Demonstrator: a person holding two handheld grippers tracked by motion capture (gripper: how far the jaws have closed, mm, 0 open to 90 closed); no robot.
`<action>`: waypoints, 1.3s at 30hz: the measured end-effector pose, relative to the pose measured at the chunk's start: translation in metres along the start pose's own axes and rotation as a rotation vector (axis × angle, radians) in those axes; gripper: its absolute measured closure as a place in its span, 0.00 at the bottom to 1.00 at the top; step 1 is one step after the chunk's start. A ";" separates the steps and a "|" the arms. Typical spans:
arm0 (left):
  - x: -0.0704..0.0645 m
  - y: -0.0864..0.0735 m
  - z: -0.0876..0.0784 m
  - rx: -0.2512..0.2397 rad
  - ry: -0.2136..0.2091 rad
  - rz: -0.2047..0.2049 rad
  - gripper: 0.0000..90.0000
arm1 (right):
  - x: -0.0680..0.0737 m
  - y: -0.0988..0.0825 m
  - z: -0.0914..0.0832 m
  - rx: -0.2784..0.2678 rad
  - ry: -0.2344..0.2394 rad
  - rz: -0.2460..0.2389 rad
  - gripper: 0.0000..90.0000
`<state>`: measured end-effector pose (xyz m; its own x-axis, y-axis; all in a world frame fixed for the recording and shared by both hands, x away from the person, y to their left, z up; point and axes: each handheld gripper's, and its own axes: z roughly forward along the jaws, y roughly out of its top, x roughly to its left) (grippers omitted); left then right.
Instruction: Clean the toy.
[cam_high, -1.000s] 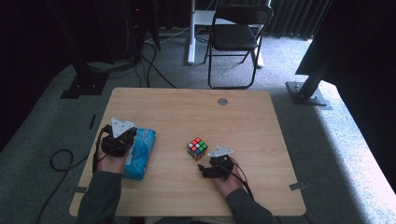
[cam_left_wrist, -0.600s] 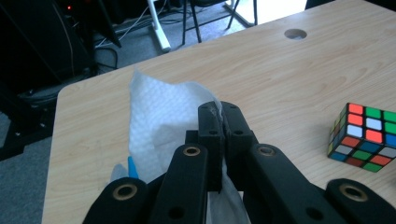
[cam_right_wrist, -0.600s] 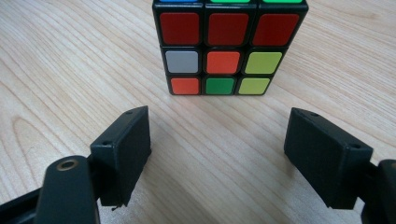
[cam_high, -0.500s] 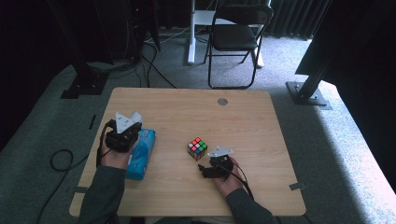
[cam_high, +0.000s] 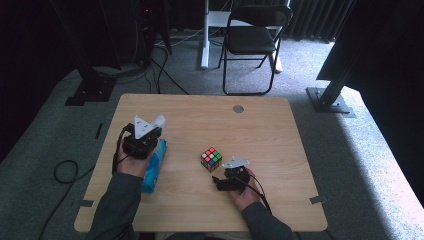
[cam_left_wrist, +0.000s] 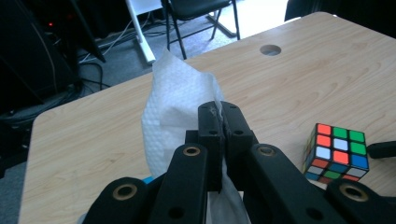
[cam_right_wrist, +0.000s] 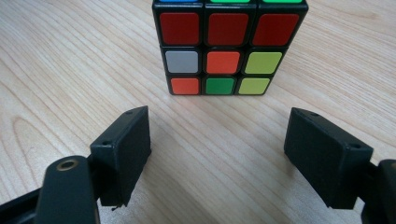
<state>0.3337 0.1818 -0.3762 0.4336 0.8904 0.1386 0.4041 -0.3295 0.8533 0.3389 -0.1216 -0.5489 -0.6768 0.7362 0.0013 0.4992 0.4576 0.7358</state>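
My left gripper (cam_high: 151, 131) (cam_left_wrist: 223, 112) is shut on a white tissue (cam_high: 159, 121) (cam_left_wrist: 177, 98), which stands up above the jaws and trails down between them. Below it, a blue tissue pack (cam_high: 153, 169) lies on the left of the wooden table (cam_high: 280, 130). A colourful puzzle cube (cam_high: 211, 159) (cam_left_wrist: 337, 151) (cam_right_wrist: 224, 46) sits near the table's middle. My right gripper (cam_high: 221, 176) (cam_right_wrist: 217, 135) rests just in front of the cube, open, with bare table between its jaws and the cube a short way beyond the tips.
A round cable hole (cam_high: 238, 108) is near the table's far edge. Beyond the table stand a black folding chair (cam_high: 252, 40), a white desk leg (cam_high: 205, 35) and dark stands with cables on the grey carpet.
My left gripper has moved up and to the right over the blue pack, drawing the white tissue into view. The right gripper and the cube have stayed put.
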 end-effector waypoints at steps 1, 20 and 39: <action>-0.002 0.000 0.002 0.000 -0.005 -0.001 0.99 | 0.000 0.000 0.000 0.000 0.000 0.000 0.25; -0.017 0.001 0.023 0.012 -0.074 -0.007 0.99 | 0.000 0.000 0.000 0.000 0.000 0.000 0.24; -0.041 0.004 0.038 0.027 -0.134 0.031 0.99 | 0.000 0.000 0.000 0.000 0.000 0.001 0.24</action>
<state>0.3485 0.1321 -0.3974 0.5490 0.8304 0.0951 0.4096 -0.3665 0.8354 0.3393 -0.1212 -0.5490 -0.6765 0.7364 0.0019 0.4997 0.4572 0.7357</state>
